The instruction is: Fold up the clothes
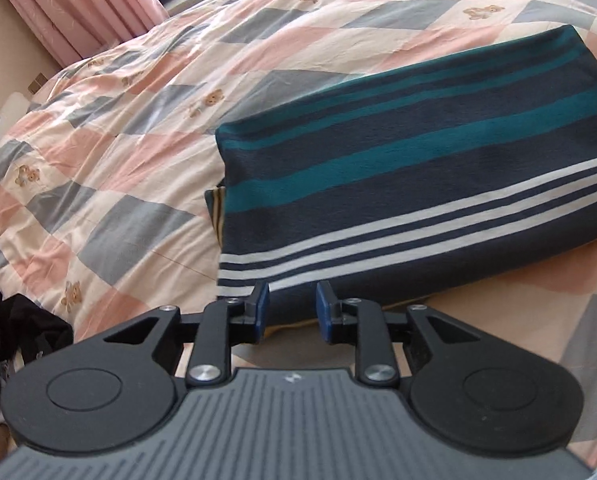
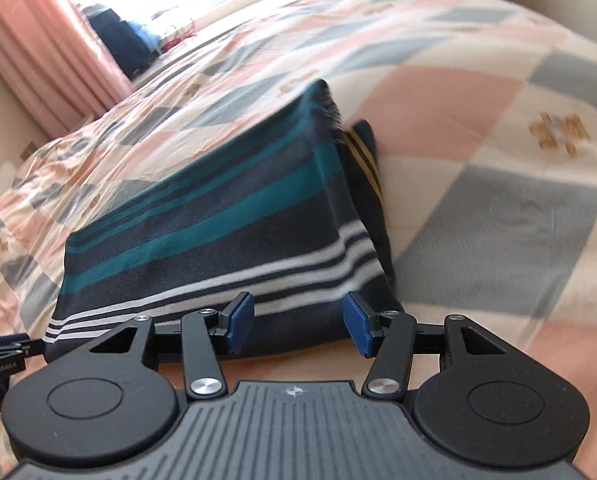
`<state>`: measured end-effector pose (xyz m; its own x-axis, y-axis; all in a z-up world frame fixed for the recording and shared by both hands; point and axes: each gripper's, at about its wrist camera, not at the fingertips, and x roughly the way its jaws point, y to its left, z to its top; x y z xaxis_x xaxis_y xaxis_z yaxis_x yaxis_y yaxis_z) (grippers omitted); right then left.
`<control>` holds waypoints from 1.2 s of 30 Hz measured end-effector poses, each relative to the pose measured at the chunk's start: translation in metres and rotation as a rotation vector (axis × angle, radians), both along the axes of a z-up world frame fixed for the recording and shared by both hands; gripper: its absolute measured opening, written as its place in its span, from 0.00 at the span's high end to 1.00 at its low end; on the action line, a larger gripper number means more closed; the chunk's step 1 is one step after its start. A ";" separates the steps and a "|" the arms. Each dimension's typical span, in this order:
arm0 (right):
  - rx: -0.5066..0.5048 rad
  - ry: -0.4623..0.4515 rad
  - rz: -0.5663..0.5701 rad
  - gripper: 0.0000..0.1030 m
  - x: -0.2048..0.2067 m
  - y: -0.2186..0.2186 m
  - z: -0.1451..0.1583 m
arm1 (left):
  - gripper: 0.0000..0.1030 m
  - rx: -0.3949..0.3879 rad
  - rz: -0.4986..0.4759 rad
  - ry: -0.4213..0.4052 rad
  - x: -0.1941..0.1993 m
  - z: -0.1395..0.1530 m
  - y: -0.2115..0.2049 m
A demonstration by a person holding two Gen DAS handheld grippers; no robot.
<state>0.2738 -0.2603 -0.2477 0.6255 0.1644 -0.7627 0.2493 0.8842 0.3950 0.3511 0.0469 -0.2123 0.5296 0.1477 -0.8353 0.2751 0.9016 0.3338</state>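
Note:
A navy garment with teal and white stripes (image 1: 418,184) lies folded into a long rectangle on the bed. My left gripper (image 1: 292,310) stands open at its near edge, close to the left corner, with nothing between the blue pads. In the right wrist view the same striped garment (image 2: 218,232) stretches away, a tan-striped inner layer (image 2: 364,156) peeking out at its right end. My right gripper (image 2: 298,326) is open at the near edge by the right corner, holding nothing. The left gripper's tip (image 2: 2,354) shows at the left edge of that view.
The bed is covered by a quilt (image 1: 118,128) of pink, grey and cream diamonds with small bears. A dark pile of clothing (image 1: 10,336) lies at the near left. Pink curtains (image 1: 70,4) and a dark blue bag (image 2: 118,44) stand beyond the bed by the window.

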 end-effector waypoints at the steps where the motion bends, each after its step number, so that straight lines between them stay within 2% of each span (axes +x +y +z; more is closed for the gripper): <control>1: 0.005 0.002 -0.005 0.49 -0.002 -0.002 -0.001 | 0.78 -0.002 0.001 0.002 0.000 0.000 -0.002; 6: 0.024 0.006 -0.019 0.45 -0.009 -0.011 -0.003 | 0.75 -0.004 0.006 0.011 0.000 -0.002 -0.010; 16: 0.056 -0.003 -0.032 0.38 -0.010 -0.026 -0.001 | 0.74 -0.002 0.008 0.039 -0.001 -0.004 -0.013; 21: 0.092 -0.016 -0.034 0.32 -0.005 -0.038 -0.005 | 0.72 -0.048 0.017 0.034 0.000 0.000 -0.008; 25: 0.162 -0.043 -0.042 0.29 0.010 -0.061 -0.015 | 0.71 -0.046 0.018 0.026 0.003 0.003 -0.007; 27: 0.203 -0.060 -0.034 0.21 0.021 -0.072 -0.022 | 0.71 -0.045 0.019 0.020 0.006 0.004 -0.008; 34: 0.339 -0.072 -0.023 0.20 0.055 -0.099 -0.058 | 0.69 -0.064 0.016 0.003 0.012 0.009 -0.016; 36: 0.387 -0.076 -0.001 0.23 0.059 -0.102 -0.069 | 0.69 -0.070 0.012 0.002 0.014 0.010 -0.017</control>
<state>0.3331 -0.3620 -0.3172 0.6784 0.4303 -0.5955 0.2069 0.6658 0.7168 0.3649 0.0301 -0.2023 0.5265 0.0957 -0.8448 0.2643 0.9260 0.2696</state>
